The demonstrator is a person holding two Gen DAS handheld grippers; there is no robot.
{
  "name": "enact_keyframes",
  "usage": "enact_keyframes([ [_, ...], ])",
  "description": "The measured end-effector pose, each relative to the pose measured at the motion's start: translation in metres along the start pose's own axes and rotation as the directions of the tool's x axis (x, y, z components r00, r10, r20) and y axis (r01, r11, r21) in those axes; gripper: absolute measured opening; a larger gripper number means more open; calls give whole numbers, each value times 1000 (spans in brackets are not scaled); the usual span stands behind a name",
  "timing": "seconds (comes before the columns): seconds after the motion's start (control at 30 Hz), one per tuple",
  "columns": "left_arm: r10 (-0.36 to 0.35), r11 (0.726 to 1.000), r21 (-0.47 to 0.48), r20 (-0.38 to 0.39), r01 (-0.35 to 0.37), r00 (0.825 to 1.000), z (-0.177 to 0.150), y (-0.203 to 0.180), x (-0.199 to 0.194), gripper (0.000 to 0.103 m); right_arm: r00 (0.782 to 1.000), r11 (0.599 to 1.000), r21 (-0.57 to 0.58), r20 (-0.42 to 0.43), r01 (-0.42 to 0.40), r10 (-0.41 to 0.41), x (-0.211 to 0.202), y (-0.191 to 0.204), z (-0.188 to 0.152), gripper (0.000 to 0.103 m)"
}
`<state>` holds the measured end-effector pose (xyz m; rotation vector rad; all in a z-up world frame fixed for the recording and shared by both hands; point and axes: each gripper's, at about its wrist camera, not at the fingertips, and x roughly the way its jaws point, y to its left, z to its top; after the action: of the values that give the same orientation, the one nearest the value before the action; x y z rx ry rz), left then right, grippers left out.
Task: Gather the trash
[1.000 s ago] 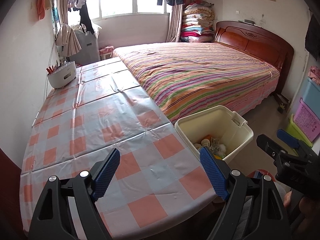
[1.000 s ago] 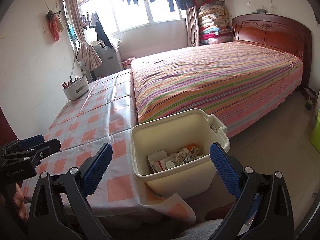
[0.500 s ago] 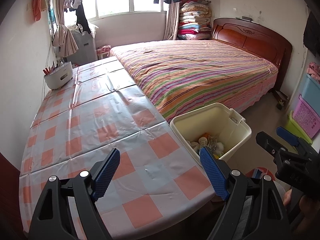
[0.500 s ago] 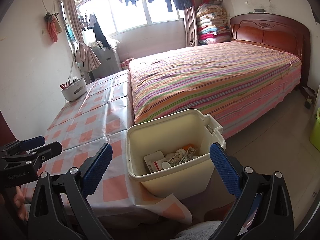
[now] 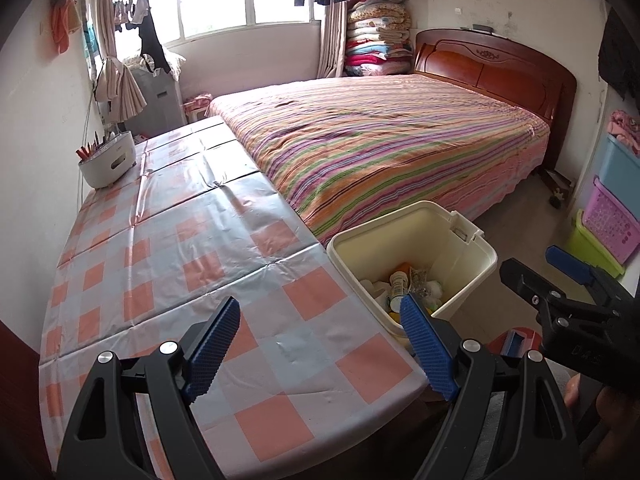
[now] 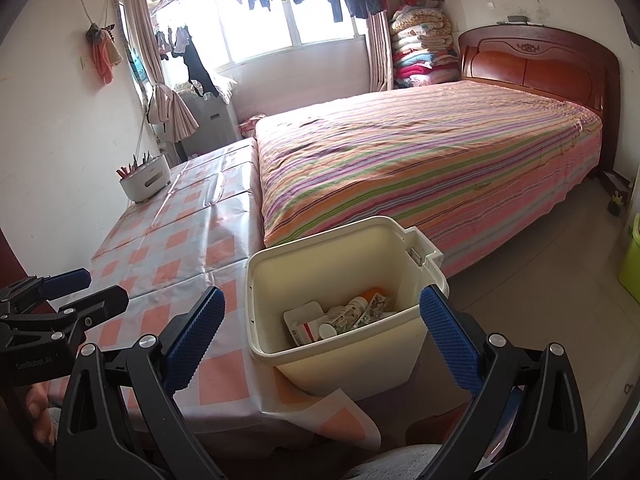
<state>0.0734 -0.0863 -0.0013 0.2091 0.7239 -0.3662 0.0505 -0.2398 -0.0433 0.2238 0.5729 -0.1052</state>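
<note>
Both sets of jaws stand wide apart w/ nothing between them: left gripper [image 5: 320,344] hangs over the near edge of the table [image 5: 168,248], right gripper [image 6: 320,332] sits above and just short of the cream bin [image 6: 256,280]. Each blue pad [image 5: 216,340] shows clean, no scrap stuck on. Change vs. a sec ago: almost none. Hands roughly same place, left view has tipped a touch so the bin [image 5: 480,256] reads slightly nearer centre; jaw gap same, bin contents same. Trash [image 6: 340,318] is all inside the bin: a white carton, small bottles, an orange cap, crumpled wrapper, and what look like cotton balls [image 5: 432,288] in the left view. Bin stands on the floor at the table's corner, touching or just beside the hanging checked cloth; can't tell which. Tabletop otherwise bare of litter; only a white caddy [image 5: 108,164] w/ pens at the far end by the wall, not trash by the look of it. Striped bed [image 5: 380,140] beyond, nothing loose seen on it. Judgement: collecting looks done or v. near done; the lull suggests a scan for leftovers or end of run. Floor under the table is hidden, so stray bits there can't be ruled out.
</note>
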Motion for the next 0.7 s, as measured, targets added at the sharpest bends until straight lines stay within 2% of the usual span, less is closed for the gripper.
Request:
enact_keyframes([
  [0.6,-51,999,6,-36,52,998,7,-15,17,80,1000,1000,0,-10,15,-15,8,-7,0,96],
  [0.7,-60,998,14,-38,61,997,9,-19,21,88,1000,1000,1,-11,18,-18,11,-10,2,96],
])
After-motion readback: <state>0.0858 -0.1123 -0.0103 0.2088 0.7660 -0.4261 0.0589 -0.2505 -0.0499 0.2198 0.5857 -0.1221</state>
